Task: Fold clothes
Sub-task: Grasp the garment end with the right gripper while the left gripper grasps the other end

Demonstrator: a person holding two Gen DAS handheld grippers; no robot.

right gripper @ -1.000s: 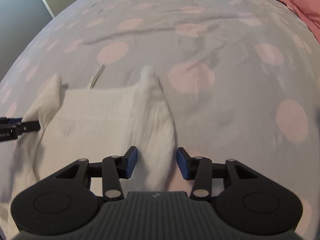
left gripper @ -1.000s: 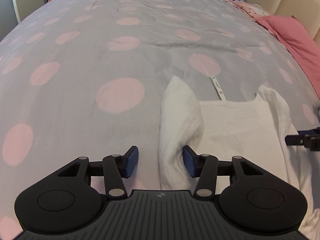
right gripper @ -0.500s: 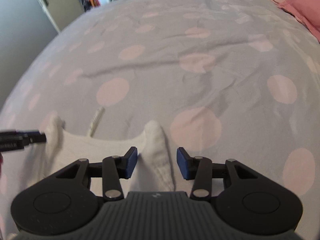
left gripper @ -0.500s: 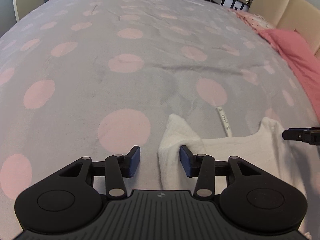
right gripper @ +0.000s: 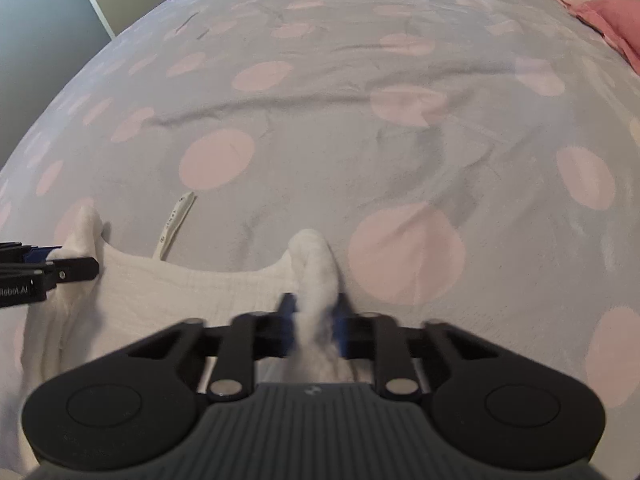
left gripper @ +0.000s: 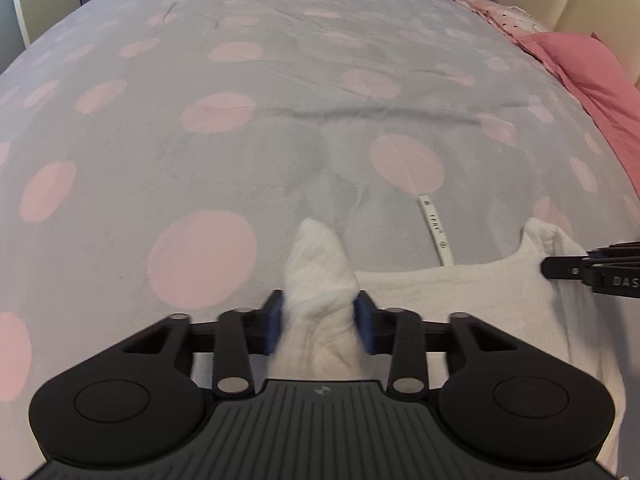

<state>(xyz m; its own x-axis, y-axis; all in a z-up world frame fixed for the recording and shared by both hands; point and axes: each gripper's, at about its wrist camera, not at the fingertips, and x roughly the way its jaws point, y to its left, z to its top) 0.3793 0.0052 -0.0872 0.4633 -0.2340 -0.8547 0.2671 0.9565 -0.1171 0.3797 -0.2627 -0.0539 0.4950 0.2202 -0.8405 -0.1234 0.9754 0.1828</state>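
On the spotted grey bedspread (left gripper: 224, 152) we see the white garment (left gripper: 460, 292) lying flat with its label (left gripper: 434, 228) out, our left gripper (left gripper: 320, 322) and right gripper (right gripper: 316, 322) each pinching a strap, though blurred, so we judge folding mid-way, its layers uncertain.

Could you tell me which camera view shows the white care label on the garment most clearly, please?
The left wrist view: the care label lies sharp on the bedspread, its printed marks visible. The right wrist view shows the same care label at a slant near the left side, print barely legible.
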